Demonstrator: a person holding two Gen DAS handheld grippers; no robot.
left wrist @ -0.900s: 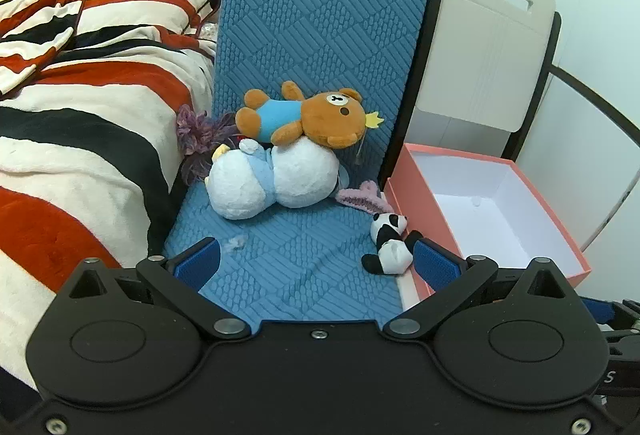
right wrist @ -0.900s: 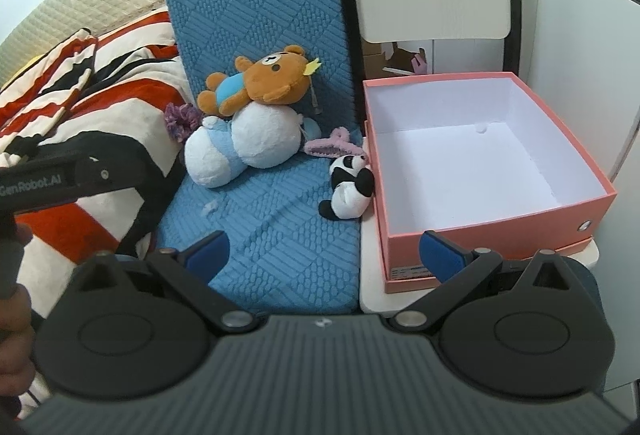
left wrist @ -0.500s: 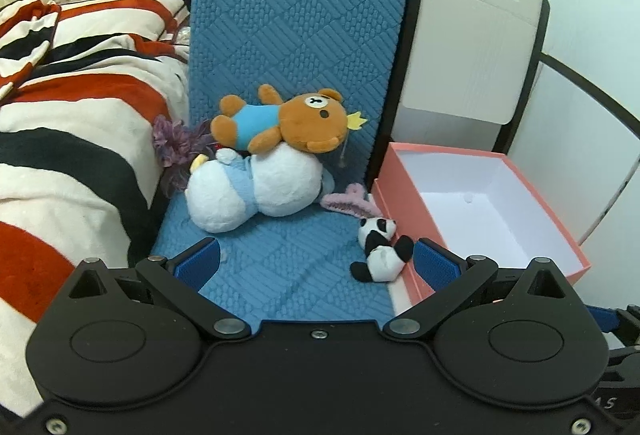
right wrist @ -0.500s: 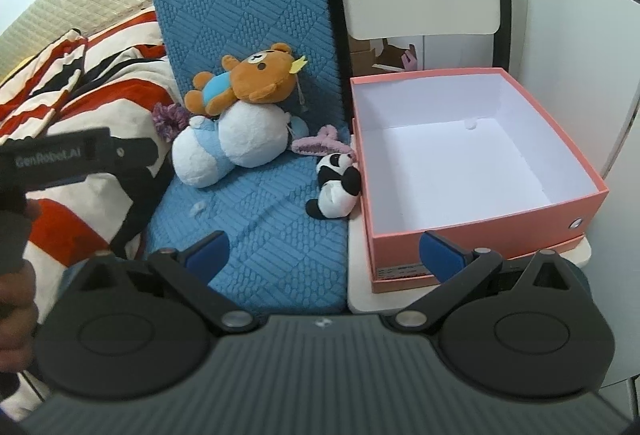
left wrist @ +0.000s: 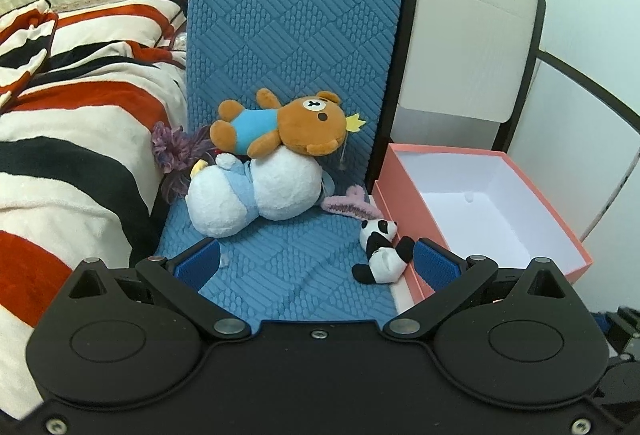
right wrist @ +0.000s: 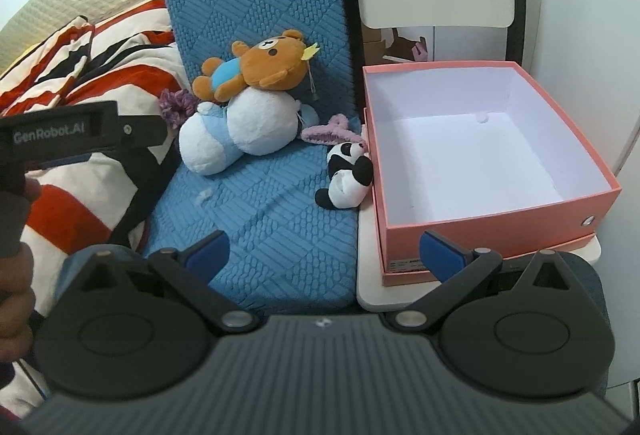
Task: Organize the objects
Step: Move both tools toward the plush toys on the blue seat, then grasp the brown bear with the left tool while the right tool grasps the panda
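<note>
We hold both tools back from the toys with nothing in them: our left gripper and our right gripper each have their blue pads spread wide apart.

The things to tidy lie on the blue quilted seat cushion. A brown plush bear in a light-blue shirt rests on top of a larger white plush toy with pale-blue clothing; a small black-and-white plush panda leans against the outer wall of the open salmon-pink cardboard box, with a fuzzy lilac hair clip just behind it. The box holds nothing yet.

We judge all the plush as light, soft and squashy, unlikely to slip or break. The panda's round belly looks the best place to pinch; the bear is best taken across its torso, so its big head does not flop.

The cushion is springy. A striped red, black and cream blanket crowds the left side, and the box sits on a pale ledge at the right.
</note>
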